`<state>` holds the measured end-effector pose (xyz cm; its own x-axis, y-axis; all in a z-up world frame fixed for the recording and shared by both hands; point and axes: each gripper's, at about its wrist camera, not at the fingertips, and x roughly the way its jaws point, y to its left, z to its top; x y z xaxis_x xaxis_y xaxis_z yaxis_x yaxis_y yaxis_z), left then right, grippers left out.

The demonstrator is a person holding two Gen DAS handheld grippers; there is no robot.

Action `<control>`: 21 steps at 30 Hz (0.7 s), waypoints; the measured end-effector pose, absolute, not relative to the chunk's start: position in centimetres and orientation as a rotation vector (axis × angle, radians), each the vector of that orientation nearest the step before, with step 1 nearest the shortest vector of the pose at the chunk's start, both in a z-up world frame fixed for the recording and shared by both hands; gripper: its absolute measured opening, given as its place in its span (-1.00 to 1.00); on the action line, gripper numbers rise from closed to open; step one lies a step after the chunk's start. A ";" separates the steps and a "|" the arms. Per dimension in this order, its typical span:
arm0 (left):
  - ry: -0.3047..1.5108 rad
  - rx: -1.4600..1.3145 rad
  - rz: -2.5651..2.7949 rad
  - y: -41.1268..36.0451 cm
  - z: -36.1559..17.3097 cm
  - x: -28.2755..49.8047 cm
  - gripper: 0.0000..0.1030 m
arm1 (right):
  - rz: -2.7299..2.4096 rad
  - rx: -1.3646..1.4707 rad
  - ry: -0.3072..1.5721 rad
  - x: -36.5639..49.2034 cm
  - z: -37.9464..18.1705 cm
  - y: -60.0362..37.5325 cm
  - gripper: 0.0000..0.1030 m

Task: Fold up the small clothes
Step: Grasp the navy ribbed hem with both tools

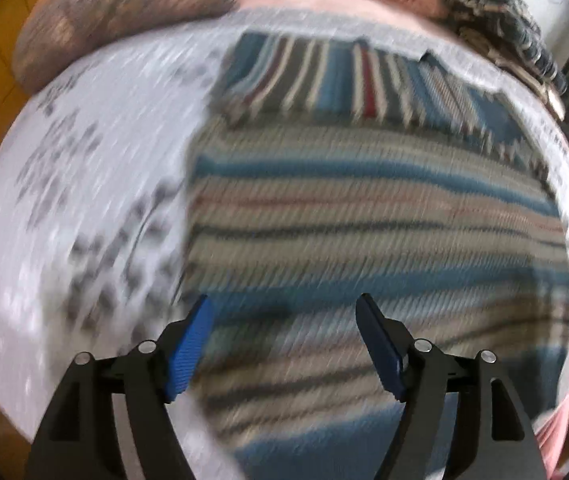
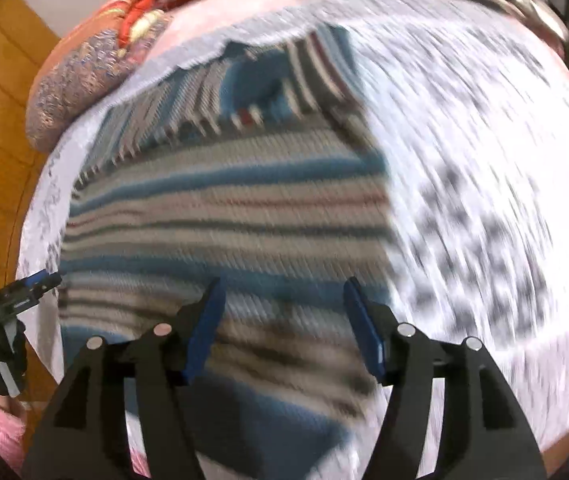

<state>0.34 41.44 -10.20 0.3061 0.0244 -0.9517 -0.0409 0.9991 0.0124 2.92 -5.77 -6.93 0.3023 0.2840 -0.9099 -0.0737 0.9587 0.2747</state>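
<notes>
Striped sweater [image 1: 364, 208] lay flat on the patterned white bedsheet [image 1: 84, 168], its top part folded over. I held both the left tool [image 1: 284, 344] and right tool [image 2: 284, 328] released above it, grasping nothing.

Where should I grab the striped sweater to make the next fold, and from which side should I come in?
Take the striped sweater by its near hem, one corner per gripper, coming in from the near side. It lies flat on the patterned white cloth, sleeves folded across the top, so the hem looks like the free edge. Left gripper and right gripper hover open above it.
</notes>
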 end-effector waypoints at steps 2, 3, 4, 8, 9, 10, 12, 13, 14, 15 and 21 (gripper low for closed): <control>1.290 -0.015 0.058 42.1 -10.9 -1.8 0.49 | 0.220 0.201 1.270 0.7 -7.9 -6.5 0.21; 1.305 -0.020 0.063 42.4 -11.3 -2.8 0.49 | 0.210 0.204 1.286 -0.4 -8.3 -6.8 0.22; 1.314 -0.027 0.065 42.6 -11.5 -3.3 0.49 | 0.200 0.214 1.305 -1.8 -8.8 -7.2 0.22; 1.348 -0.058 0.058 42.6 -12.5 -5.5 0.49 | 0.202 0.230 1.355 -5.1 -10.7 -7.5 0.22; 1.350 -0.060 0.055 42.5 -12.6 -5.8 0.49 | 0.205 0.228 1.366 -5.8 -11.2 -7.3 0.22; 1.354 -0.066 0.046 42.3 -12.8 -6.3 0.49 | 0.208 0.230 1.375 -6.2 -11.5 -7.2 0.22; 1.361 -0.092 0.032 41.9 -13.0 -7.0 0.49 | 0.215 0.246 1.394 -6.8 -12.2 -7.1 0.22; 1.363 -0.103 0.030 41.8 -13.2 -7.3 0.49 | 0.217 0.259 1.405 -7.1 -12.7 -7.0 0.22; 1.373 -0.120 0.020 41.7 -13.5 -7.6 0.49 | 0.218 0.261 1.404 -7.4 -12.9 -6.9 0.22; 1.379 -0.129 0.017 41.6 -13.8 -8.0 0.49 | 0.218 0.251 1.397 -7.7 -12.9 -6.8 0.20; 1.362 -0.178 -0.002 40.7 -14.3 -9.1 0.37 | 0.278 0.268 1.393 -8.6 -13.4 -5.3 -0.47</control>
<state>-9.14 40.70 -14.27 0.2090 -0.1051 -0.9723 -0.1022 0.9864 -0.1286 -8.60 -5.33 -13.41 0.1552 0.3471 -0.9249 -0.0340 0.9376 0.3461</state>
